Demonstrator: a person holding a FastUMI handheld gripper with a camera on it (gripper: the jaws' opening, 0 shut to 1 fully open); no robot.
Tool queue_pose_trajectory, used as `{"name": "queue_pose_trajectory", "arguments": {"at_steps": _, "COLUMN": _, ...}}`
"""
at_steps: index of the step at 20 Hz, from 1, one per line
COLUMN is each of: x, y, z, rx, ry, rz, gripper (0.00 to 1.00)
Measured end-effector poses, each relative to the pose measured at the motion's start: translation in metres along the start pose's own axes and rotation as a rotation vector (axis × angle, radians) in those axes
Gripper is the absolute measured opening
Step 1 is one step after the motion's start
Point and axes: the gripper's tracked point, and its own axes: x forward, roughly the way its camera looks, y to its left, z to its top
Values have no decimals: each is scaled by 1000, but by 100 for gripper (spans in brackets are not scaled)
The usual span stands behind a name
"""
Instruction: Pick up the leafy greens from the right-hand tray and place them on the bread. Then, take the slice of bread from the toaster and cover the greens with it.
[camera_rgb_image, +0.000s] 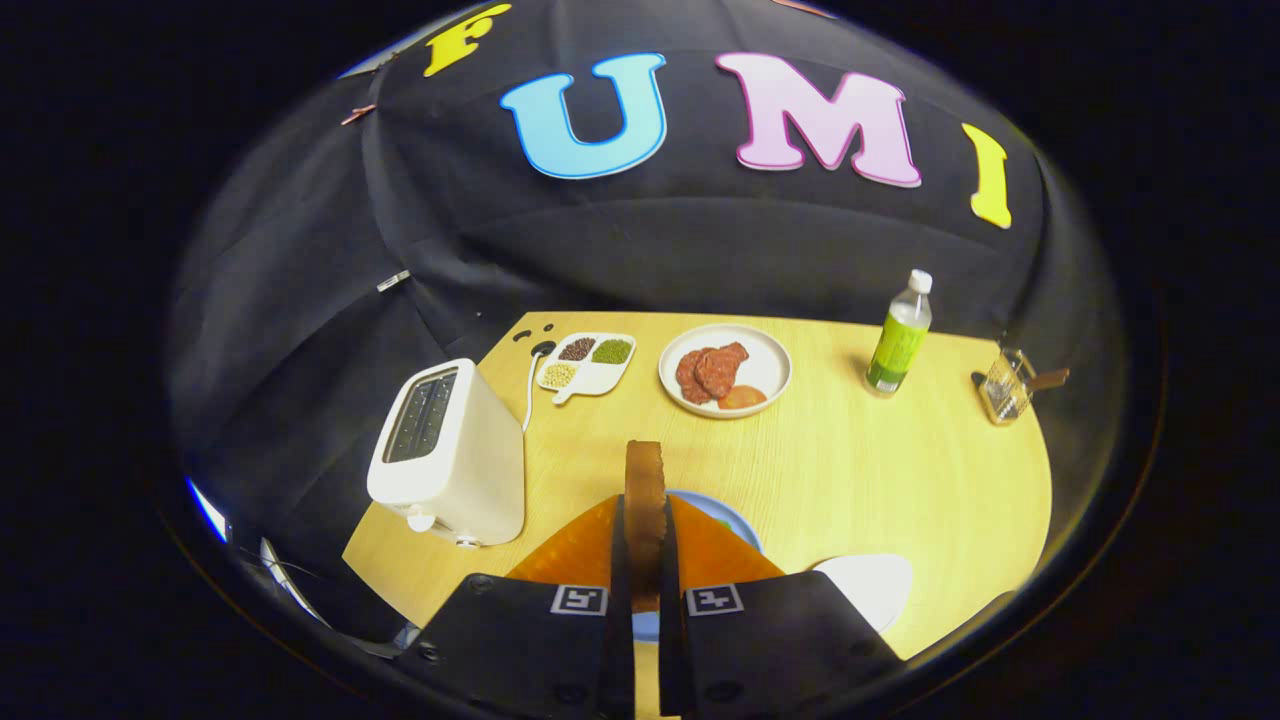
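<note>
Toasted-brown bread slice (645, 500) sits clamped edge-up in my tongs (645, 560) above the blue plate (735, 522), toaster (445, 450) emptied, so covering the greens remains.

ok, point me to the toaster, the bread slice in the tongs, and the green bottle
toaster (450, 455), gripper view, its white side wall.
bread slice (645, 490), gripper view, edge-on crust above the tongs (645, 560).
green bottle (898, 345), gripper view, its label.

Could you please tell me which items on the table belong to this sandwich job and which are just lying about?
Job: bread slice clamped in gripper, toaster, blue plate, white tray.
Lying about: meat plate, divided dish of grains, green bottle, glass container.
</note>
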Motion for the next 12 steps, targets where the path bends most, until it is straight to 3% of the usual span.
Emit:
{"name": "queue_pose_trajectory", "arguments": {"at_steps": 7, "x": 45, "y": 6, "z": -35, "rx": 265, "ry": 3, "rz": 26, "gripper": 14}}
{"name": "queue_pose_trajectory", "arguments": {"at_steps": 12, "x": 73, "y": -33, "z": -78, "rx": 454, "ry": 21, "rz": -10, "gripper": 14}}
